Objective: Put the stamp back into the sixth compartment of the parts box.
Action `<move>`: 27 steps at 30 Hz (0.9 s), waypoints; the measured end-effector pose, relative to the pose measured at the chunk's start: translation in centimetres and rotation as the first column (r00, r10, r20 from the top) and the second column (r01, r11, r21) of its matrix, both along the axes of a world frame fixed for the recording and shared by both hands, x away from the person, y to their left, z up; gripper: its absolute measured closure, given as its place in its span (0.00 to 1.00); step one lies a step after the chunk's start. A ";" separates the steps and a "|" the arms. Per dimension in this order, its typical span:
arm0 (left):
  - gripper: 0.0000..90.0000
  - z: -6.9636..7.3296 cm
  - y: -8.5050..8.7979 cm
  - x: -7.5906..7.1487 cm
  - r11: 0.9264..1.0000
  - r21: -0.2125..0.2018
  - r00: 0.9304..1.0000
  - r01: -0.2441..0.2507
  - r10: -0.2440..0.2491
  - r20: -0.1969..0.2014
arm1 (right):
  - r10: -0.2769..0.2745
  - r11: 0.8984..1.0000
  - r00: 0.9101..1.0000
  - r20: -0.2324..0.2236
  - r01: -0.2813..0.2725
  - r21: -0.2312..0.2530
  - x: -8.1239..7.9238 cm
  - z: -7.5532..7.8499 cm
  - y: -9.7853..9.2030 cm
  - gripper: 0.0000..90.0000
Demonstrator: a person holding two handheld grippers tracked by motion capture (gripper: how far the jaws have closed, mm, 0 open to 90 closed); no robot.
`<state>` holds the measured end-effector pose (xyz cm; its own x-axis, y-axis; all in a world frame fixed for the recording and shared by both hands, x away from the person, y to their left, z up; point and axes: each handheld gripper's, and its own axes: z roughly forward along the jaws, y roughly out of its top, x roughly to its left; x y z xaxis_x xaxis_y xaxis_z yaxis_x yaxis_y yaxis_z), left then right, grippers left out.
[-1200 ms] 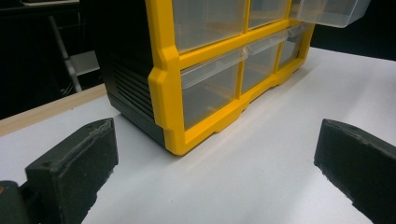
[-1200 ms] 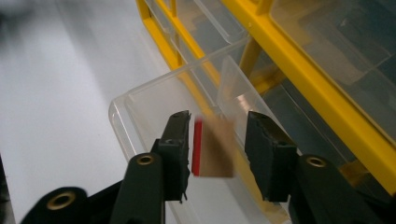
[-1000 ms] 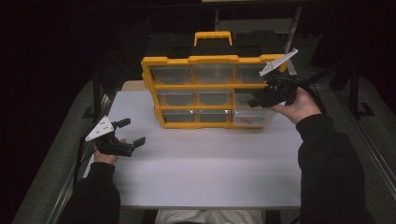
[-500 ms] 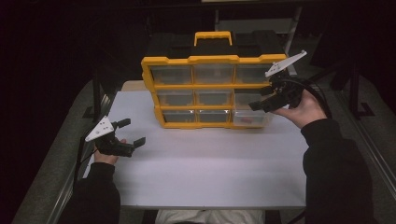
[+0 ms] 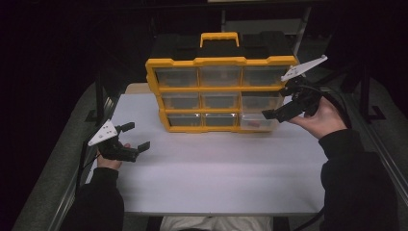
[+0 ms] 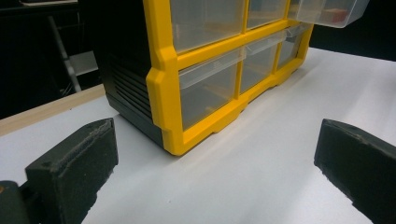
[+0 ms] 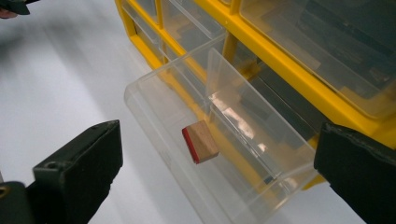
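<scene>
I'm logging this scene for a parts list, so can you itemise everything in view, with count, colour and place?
Drawer cabinet: one, yellow frame with black body and yellow handle, standing at the back of the table.
Drawers: nine, clear plastic, in three rows of three; the bottom right drawer is pulled out, the rest look closed.
Wooden block: one, pale wood with a red face, lying in the front part of the open drawer.
Table: one, white top, under the cabinet.
Left hand-held gripper: one, black, jaws open, low over the table's left edge.
Right hand-held gripper: one, black, jaws just opened, nothing between them, beside the open drawer.
Sleeves: two, dark, entering from the bottom.
</scene>
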<state>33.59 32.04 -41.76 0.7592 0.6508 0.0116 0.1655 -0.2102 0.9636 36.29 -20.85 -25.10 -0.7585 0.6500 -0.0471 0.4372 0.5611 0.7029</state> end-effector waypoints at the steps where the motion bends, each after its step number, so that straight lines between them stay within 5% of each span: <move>1: 0.00 0.0 0.0 0.0 1.000 0.000 1.000 0.000 0.000 0.000 | 0.000 1.000 1.000 0.000 0.000 0.000 0.0 0.0 0.0 0.00; 27: 0.00 0.0 0.0 0.0 1.000 -0.003 1.000 -0.001 0.001 -0.001 | -0.040 0.998 0.999 0.035 0.038 0.058 -3.6 -1.8 -3.9 0.00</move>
